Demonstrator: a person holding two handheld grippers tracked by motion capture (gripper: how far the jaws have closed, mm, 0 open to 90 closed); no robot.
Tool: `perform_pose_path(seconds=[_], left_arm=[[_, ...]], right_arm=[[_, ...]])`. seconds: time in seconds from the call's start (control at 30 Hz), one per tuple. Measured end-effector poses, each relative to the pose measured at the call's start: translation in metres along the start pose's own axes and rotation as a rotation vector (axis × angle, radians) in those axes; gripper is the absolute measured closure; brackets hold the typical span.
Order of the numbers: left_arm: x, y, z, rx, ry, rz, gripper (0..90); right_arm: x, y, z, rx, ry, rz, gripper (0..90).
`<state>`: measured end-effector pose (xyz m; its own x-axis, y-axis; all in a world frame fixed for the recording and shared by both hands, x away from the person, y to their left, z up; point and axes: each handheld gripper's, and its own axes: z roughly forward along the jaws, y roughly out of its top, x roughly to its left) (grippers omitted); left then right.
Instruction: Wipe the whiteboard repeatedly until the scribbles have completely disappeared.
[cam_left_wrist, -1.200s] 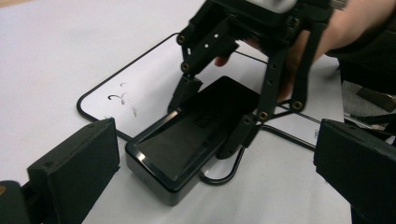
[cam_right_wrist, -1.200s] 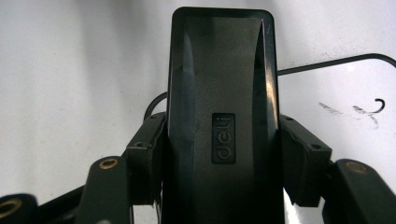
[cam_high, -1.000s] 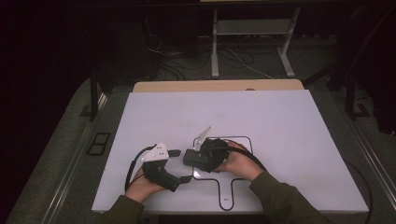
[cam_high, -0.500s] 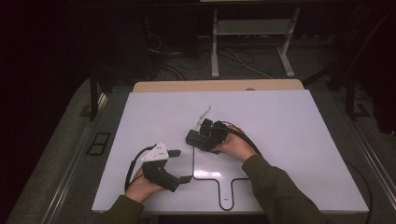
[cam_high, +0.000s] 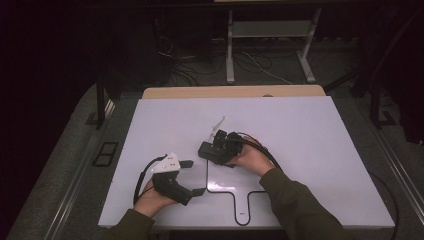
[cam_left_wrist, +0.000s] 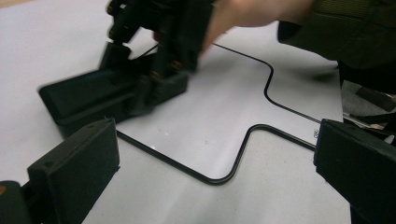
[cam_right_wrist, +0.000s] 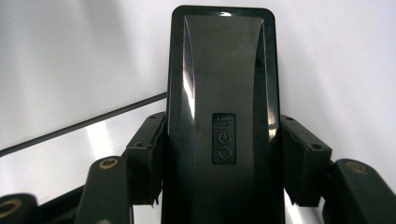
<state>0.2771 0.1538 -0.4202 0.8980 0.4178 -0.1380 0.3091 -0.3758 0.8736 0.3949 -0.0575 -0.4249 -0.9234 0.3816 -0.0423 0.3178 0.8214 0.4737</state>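
**A:** ok so what's each hand doing? Starting on the left: the left gripper (cam_high: 192, 177) sits near the front edge of the worktop (cam_high: 320, 150), hand wrapped round it from below, forearm coming in from the near side. Jaws stand wide apart with just bare white surface and the black outline (cam_left_wrist: 243, 144) between them, nothing held.

**B:** yep. Then toward the middle, the right gripper (cam_high: 210, 152) is farther in, hand behind it, sleeve angling in from the near right. It's clamped on a black eraser-type block with "deli" on top (cam_right_wrist: 222, 112), one pad on each long side. The block lies flat on the worktop, right by the far-left corner of the outline.

**A:** and the surface?

**B:** white board with that black keyhole-ish outline drawn at the near centre, a tan strip (cam_high: 230, 92) along the far edge. Room behind is dark: a metal stand (cam_high: 270, 30) and loose cables (cam_high: 200, 75) on the floor.
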Motion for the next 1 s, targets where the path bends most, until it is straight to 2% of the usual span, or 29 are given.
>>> perform_pose_path(seconds=[0.23,0.37,0.5,0.57,0.6,0.67,1.0], left_arm=[[-0.001,0.0,0.001,0.0,0.002,-0.003,0.0],[-0.002,0.0,0.001,-0.001,0.002,-0.008,0.0],[-0.001,0.0,0.001,-0.001,0.003,0.001,0.0],[-0.001,0.0,0.001,0.0,0.003,0.001,0.0],[-0.001,0.0,0.001,0.0,0.003,-0.003,0.0],[-0.002,0.001,0.001,-0.001,0.002,-0.001,0.0],[-0.001,0.0,0.0,-0.003,0.001,-0.002,0.0]], right_arm=[[0.031,-0.012,-0.008,-0.008,0.028,-0.067,38.7],[0.048,-0.016,-0.012,0.004,0.049,-0.098,38.7],[0.065,-0.021,-0.016,0.0,0.08,-0.142,38.7],[0.068,-0.022,-0.017,0.001,0.078,-0.151,38.7],[0.065,-0.022,-0.016,-0.001,0.088,-0.149,38.7],[0.06,-0.02,-0.015,-0.004,0.077,-0.131,38.7],[0.005,-0.002,-0.002,0.01,0.02,-0.019,38.7]])
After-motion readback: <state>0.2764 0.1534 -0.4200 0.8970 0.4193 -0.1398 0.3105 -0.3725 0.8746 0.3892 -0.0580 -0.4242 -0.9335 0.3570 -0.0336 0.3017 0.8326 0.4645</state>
